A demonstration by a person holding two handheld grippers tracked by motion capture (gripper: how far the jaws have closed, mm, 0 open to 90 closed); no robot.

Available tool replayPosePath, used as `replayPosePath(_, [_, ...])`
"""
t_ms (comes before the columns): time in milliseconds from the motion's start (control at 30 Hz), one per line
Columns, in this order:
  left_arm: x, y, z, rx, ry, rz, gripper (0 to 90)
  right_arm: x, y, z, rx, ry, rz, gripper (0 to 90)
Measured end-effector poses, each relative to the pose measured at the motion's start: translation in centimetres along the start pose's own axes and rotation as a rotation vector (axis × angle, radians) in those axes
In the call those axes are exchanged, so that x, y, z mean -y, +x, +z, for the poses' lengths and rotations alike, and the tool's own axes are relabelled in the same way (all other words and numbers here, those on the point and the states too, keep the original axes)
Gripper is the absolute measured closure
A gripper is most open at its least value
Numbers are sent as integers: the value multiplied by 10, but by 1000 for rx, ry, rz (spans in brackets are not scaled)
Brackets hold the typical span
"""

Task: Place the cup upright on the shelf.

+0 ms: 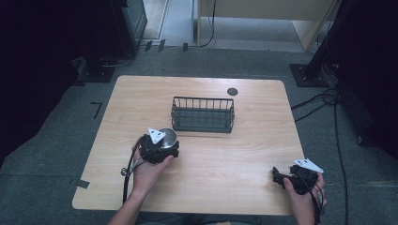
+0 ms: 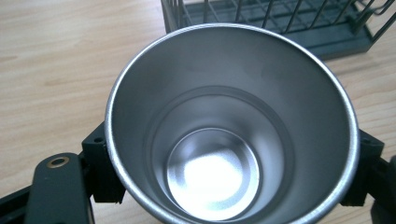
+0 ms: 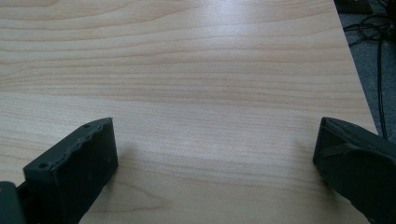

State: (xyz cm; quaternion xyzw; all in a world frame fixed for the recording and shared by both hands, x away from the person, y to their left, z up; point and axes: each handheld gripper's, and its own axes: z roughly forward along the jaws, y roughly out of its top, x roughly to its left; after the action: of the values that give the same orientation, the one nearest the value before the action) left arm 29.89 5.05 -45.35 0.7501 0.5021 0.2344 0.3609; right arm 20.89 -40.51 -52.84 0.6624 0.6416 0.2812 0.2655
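A shiny steel cup [image 2: 231, 121] stands upright and empty between the jaws of my left gripper [image 2: 231, 172], which is shut on its sides. From above, the cup [image 1: 168, 136] and the left gripper [image 1: 162, 144] sit left of the table's middle, just in front of the left end of a black wire basket [image 1: 202, 115]. My right gripper [image 1: 278, 177] rests low near the table's front right corner, open, its jaws wide apart over bare wood [image 3: 210, 154] with nothing between them.
The wire basket [image 2: 280, 18] lies just beyond the cup and looks empty. A dark round spot [image 1: 232, 91] marks the table's far edge. The table's right edge [image 3: 357, 70] runs close to the right gripper, with cables [image 1: 328, 101] on the floor beyond.
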Motion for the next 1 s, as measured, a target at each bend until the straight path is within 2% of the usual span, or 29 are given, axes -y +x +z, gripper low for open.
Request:
replayPosePath(433, [-32,-2,-10,38,-26,20,192,0,0,0,0,0,0,0])
replayPosePath(700, [-54,-11,-9,59,-39,43,192,0,0,0,0,0,1,0])
replayPosePath(1000, [-76,-13,-3,80,-54,67,192,0,0,0,0,0,-1,0])
